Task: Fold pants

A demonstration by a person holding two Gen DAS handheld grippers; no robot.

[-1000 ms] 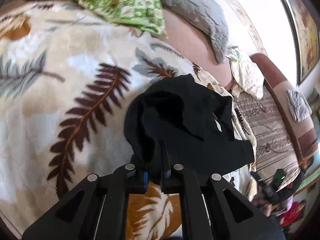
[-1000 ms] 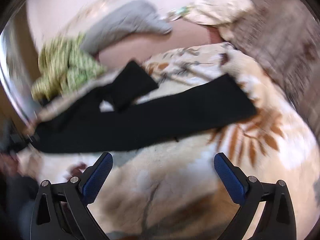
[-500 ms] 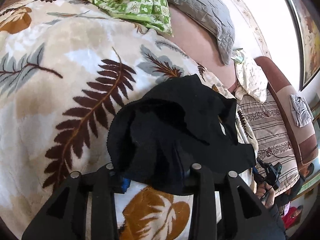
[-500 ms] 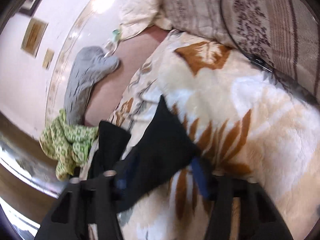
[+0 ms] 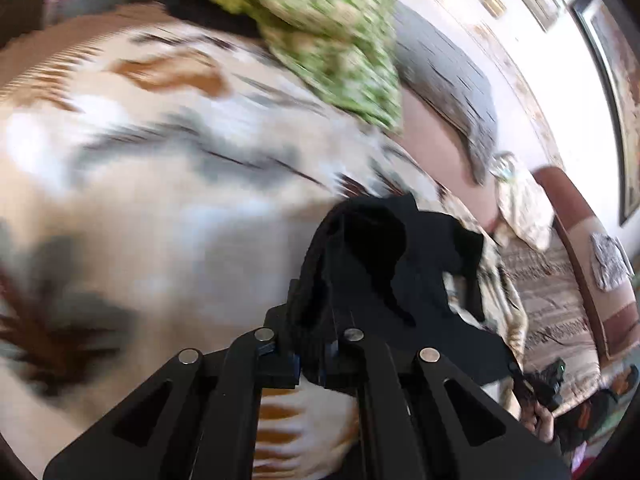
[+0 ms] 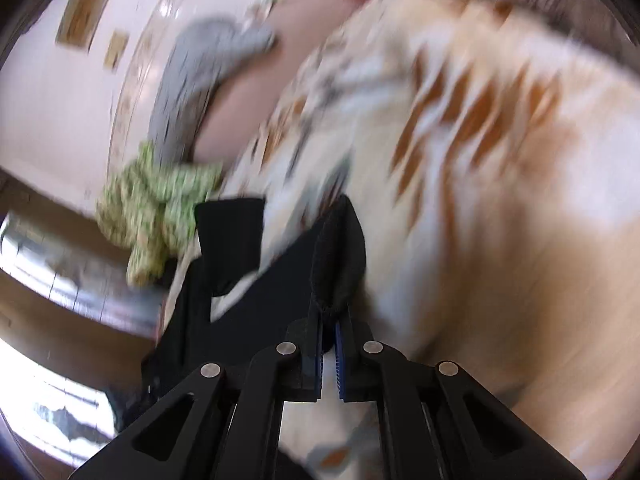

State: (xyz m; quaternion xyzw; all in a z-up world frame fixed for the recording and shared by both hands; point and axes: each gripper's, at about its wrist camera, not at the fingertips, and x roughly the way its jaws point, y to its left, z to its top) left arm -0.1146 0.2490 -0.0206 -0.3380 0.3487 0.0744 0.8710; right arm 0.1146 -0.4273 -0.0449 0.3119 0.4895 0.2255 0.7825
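Observation:
The black pants [image 5: 384, 272] lie bunched on a cream blanket with brown leaf print [image 5: 160, 208]. My left gripper [image 5: 312, 360] is shut on one end of the pants, with the cloth heaped over its fingertips. In the right wrist view my right gripper [image 6: 329, 344] is shut on a folded edge of the pants [image 6: 340, 256], and the rest of the black cloth trails away to the left over the blanket [image 6: 500, 184]. Both views are motion-blurred.
A green patterned cloth [image 5: 332, 40] and a grey pillow [image 5: 452, 80] lie at the far side of the bed; they also show in the right wrist view, the cloth [image 6: 156, 204] below the pillow [image 6: 200, 76]. A striped sofa [image 5: 560, 300] stands to the right.
My right gripper went from wide open to shut on the pants edge. My left gripper opened briefly, then shut on the pants again. Both views swing fast.

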